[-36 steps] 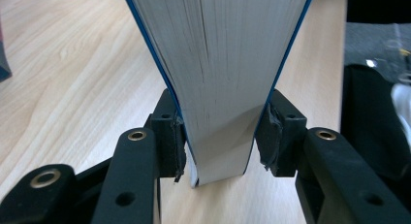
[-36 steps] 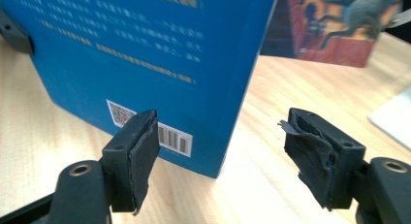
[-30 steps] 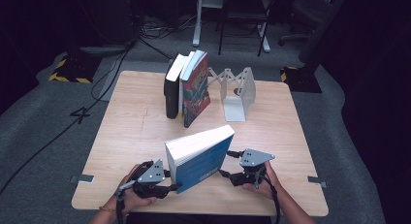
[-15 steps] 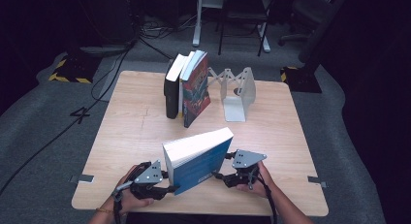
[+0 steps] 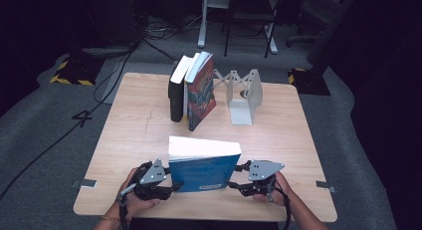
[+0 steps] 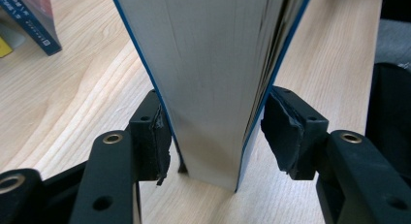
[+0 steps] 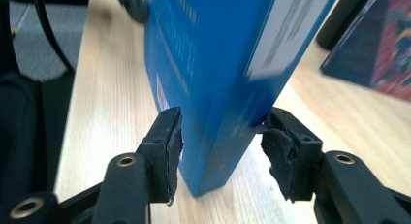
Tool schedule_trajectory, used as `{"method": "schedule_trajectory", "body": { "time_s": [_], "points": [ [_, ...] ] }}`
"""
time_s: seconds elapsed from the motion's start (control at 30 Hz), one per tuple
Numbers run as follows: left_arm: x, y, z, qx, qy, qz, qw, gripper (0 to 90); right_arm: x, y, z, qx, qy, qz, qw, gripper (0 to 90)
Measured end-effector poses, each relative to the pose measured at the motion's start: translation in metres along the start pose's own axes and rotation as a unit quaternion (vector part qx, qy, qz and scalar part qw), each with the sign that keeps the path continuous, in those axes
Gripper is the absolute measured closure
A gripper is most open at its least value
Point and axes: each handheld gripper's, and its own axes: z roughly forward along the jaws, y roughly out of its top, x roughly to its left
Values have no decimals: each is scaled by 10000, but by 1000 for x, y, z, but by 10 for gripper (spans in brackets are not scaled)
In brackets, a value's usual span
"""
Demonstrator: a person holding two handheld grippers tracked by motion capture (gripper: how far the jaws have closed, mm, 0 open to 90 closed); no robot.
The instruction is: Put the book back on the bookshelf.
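Blue book [image 5: 204, 171]: stands on edge near the front of the table [image 5: 139, 130], between the two grippers; white page block on top in the high view, blue cover toward the person.
Book label: a white patch low on the cover in the high view, and a white patch on the spine in the right gripper view; print on both too small or blurred to read.
Left gripper [image 5: 166, 186]: at the book's left end. In the left gripper view its jaws stand on either side of the page edge [image 6: 213, 88]; the left pad [image 6: 162, 144] lies about against the cover, the right pad [image 6: 278, 134] just clear. The jaws have just been opening, book between them, not pinched.
Right gripper [image 5: 238, 179]: at the book's right end. Its jaws straddle the spine [image 7: 218, 88], both pads at or very near the covers. The jaws have just been closing; whether they press, I cannot tell.
Standing books [image 5: 193, 90]: a black one and others with a red-and-blue cover, upright at the back; titles unreadable.
Bookend [image 5: 244, 95]: white, just right of those books.
Floor mark: "4" [image 5: 82, 118] left of the table.
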Motion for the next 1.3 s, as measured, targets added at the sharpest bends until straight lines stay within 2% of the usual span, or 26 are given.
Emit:
{"method": "schedule_trajectory", "body": {
  "time_s": [0.07,0.17,0.3,0.43,0.63,0.8,1.17,1.3],
  "points": [
    [0,3,3,9,86,-21,10000,431,0,5,-5,-119,-35,66,9999,488],
    [2,6,7,16,130,-86,9999,401,0,12,-8,-262,31,94,9996,484],
    [8,11,13,-8,72,-157,9999,371,3,22,-8,-305,-23,30,9995,479],
    [14,15,20,-39,-43,-131,9999,342,4,31,-11,-396,-118,12,9991,491],
    [20,27,36,6,-216,60,9997,320,4,38,-19,-461,-289,38,9985,523],
    [21,41,55,17,-398,228,9989,312,3,40,-37,-460,-464,65,9978,536],
    [18,61,83,11,-527,453,9976,301,-2,46,-64,-426,-714,192,9964,547],
    [15,67,91,-1,-531,512,9973,299,-5,50,-72,-282,-732,223,9967,551]
  ]
}}
